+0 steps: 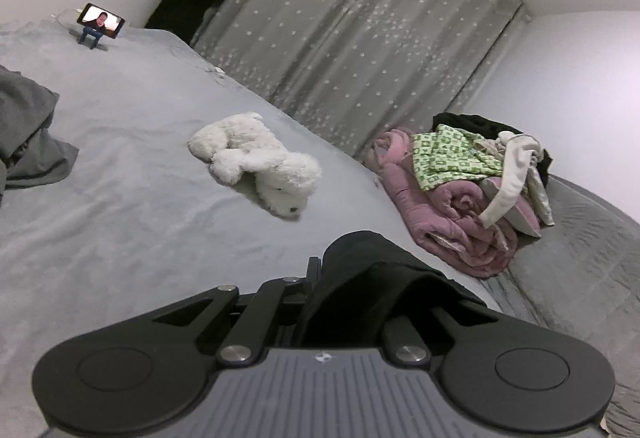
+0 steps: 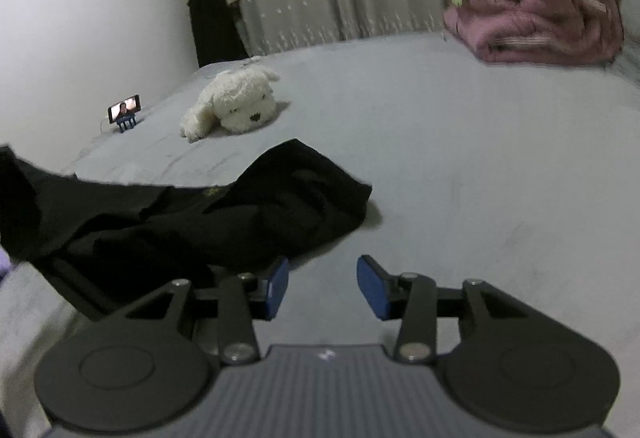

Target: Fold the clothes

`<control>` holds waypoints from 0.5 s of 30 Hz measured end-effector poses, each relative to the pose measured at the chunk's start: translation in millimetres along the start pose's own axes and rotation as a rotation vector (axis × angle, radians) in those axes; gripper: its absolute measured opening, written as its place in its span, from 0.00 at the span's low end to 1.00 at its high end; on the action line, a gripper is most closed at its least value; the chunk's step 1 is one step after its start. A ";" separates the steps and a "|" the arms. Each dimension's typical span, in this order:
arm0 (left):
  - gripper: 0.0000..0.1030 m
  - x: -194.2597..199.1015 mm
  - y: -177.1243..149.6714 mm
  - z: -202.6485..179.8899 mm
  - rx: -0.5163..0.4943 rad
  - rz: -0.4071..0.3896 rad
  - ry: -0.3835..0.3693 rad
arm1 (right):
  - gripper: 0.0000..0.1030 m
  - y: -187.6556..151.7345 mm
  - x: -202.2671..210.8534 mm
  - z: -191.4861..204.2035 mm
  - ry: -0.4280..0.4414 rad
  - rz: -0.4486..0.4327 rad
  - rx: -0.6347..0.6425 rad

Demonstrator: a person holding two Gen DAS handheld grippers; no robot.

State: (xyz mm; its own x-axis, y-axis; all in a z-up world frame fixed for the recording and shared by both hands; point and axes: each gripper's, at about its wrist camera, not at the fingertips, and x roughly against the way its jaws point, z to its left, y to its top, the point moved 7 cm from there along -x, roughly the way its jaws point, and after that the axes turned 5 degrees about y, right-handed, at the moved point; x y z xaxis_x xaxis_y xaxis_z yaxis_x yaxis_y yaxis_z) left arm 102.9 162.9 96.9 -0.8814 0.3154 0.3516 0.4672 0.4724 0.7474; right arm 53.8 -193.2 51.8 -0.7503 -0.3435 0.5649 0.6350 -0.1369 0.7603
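A black garment (image 2: pixel 192 222) lies crumpled on the grey bed (image 2: pixel 460 157), stretched up toward the left edge of the right wrist view. My right gripper (image 2: pixel 323 288) is open and empty, its blue pads (image 2: pixel 280 284) just right of the garment's near edge. In the left wrist view my left gripper (image 1: pixel 340 286) is shut on a fold of the black garment (image 1: pixel 372 278), which drapes over and hides the fingertips, held above the bed (image 1: pixel 120 217).
A white plush dog (image 1: pixel 260 161) lies mid-bed. A pile of pink blanket and clothes (image 1: pixel 472 189) sits at the far right by the starred curtain (image 1: pixel 360 17). A phone on a stand (image 1: pixel 100 23) stands far left. A grey garment (image 1: pixel 28 129) lies at the left edge.
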 end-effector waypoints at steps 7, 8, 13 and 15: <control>0.01 -3.3 -27.2 -33.7 -0.016 0.102 -0.184 | 0.55 -4.7 12.3 48.8 0.442 0.029 -0.330; 0.01 -3.2 -33.1 -41.9 -0.025 0.120 -0.221 | 0.59 -3.8 16.0 56.3 0.508 0.025 -0.374; 0.01 10.8 -61.3 -89.1 -0.178 0.154 -0.366 | 0.77 -2.2 23.6 82.6 0.676 0.041 -0.495; 0.01 18.2 -70.9 -102.8 -0.220 0.164 -0.421 | 0.76 -7.7 24.6 86.4 0.688 0.057 -0.518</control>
State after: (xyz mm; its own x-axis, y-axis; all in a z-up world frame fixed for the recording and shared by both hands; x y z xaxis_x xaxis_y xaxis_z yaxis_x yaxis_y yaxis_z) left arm 46.6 50.6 108.2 -0.6722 0.6968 0.2503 0.5313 0.2185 0.8186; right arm 14.6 -120.3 87.5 -0.5431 -0.8260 0.1507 0.7975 -0.4513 0.4004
